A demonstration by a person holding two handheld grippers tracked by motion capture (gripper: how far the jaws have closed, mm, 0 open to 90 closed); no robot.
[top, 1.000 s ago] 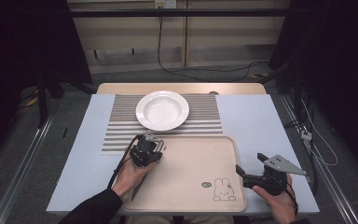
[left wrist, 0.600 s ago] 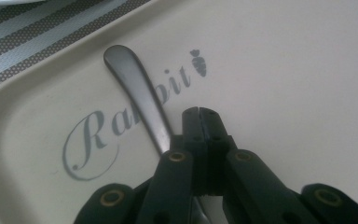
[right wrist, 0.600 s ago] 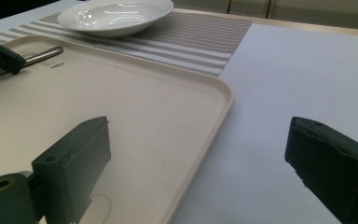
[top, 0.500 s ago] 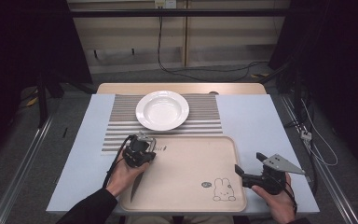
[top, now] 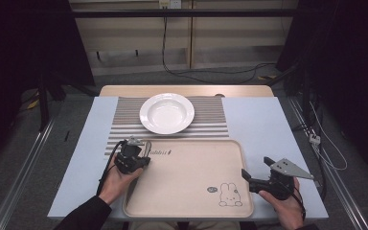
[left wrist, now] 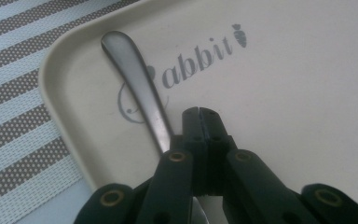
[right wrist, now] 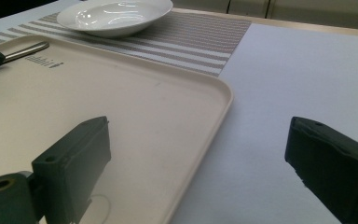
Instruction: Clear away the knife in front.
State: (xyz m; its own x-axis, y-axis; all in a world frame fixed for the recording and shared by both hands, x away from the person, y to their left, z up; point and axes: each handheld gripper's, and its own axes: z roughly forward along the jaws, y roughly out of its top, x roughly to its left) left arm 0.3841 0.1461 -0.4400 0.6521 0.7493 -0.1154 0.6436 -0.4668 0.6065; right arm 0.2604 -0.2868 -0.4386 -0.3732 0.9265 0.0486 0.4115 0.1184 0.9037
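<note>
A metal utensil handle [left wrist: 135, 79] lies on the beige rabbit tray [left wrist: 51, 84] near its far left corner. My left gripper [left wrist: 200, 112] is right over it, jaws pressed shut against each other, and the handle runs along and under the left jaw rather than between the tips. From above, the left gripper [top: 141, 149] sits over the tray's [top: 242, 158] left edge. My right gripper [top: 256, 167] stands open with nothing in it at the tray's right edge; the right gripper [right wrist: 198, 135] spans the tray rim [right wrist: 223, 93]. The handle [right wrist: 25, 50] also shows far left.
A white plate [top: 166, 112] sits on a striped placemat [top: 211, 120] beyond the tray. A pale blue table cover [top: 263, 124] lies right of the tray, and floor rails and cables surround the table.
My left gripper has shifted left across the tray's far left part, toward its left edge. The right gripper has stayed where it was.
</note>
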